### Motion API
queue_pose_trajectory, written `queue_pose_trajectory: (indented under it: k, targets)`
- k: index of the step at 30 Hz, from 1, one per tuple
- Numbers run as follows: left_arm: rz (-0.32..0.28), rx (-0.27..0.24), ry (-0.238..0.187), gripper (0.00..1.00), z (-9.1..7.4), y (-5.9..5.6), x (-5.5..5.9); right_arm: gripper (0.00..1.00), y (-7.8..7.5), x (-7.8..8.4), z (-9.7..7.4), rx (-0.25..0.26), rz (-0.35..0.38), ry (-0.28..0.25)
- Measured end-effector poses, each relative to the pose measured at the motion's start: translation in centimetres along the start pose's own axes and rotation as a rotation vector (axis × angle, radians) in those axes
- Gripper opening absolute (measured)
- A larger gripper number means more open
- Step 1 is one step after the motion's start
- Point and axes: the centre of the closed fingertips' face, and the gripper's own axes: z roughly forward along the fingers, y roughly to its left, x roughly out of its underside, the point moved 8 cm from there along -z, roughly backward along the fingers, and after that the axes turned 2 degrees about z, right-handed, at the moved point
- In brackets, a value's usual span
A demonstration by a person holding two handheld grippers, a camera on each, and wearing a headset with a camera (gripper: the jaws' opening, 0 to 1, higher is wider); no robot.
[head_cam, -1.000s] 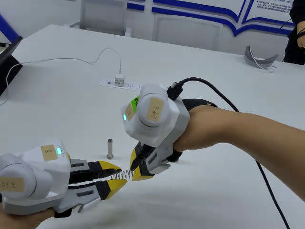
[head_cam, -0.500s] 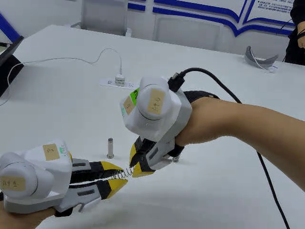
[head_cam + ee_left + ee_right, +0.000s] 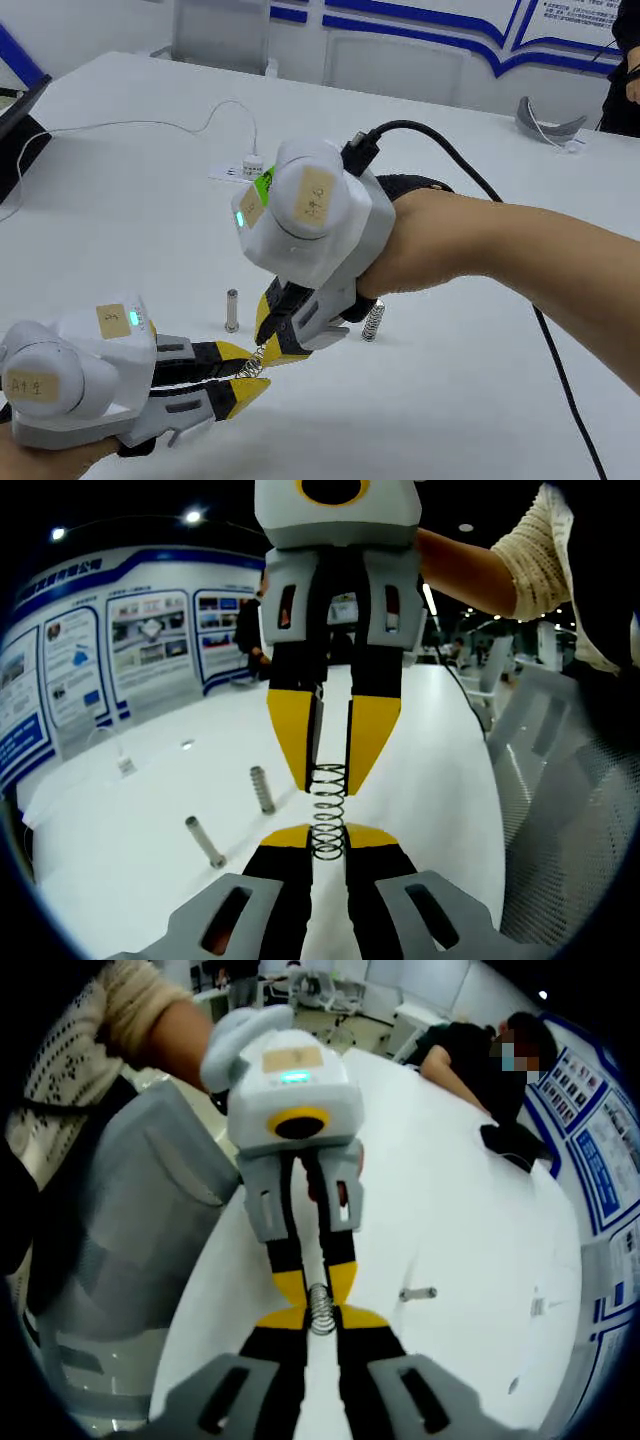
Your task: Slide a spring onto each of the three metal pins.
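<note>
Spring [image 3: 328,798]: likely light, springy wire coil that bends easily; best gripped at its ends.
Left gripper [image 3: 328,840]: clamped on one end.
Right gripper [image 3: 320,1318]: pinching the other end.

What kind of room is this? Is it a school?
Probably an office or lab, not a school: there's a big white table, a power strip lying on it, and information posters behind.

Bright, even overhead light, soft shadows, sharp head view; both gripper views bend at edges.
</note>
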Motion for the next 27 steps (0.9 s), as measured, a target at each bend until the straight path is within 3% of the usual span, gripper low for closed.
queue_pose_trajectory:
  k: [8, 27]
  targets:
    - [0.002, -0.002, -0.009, 0.11, 0.1, 0.0, -0.2, 0.12, -0.1, -0.9, 0.0, -0.002, -0.006, -0.026]
    - [0.002, -0.013, -0.027, 0.11, -0.2, 0.1, -0.4, 0.14, -0.4, -0.4, 1.3, -0.038, 0.045, 0.013]
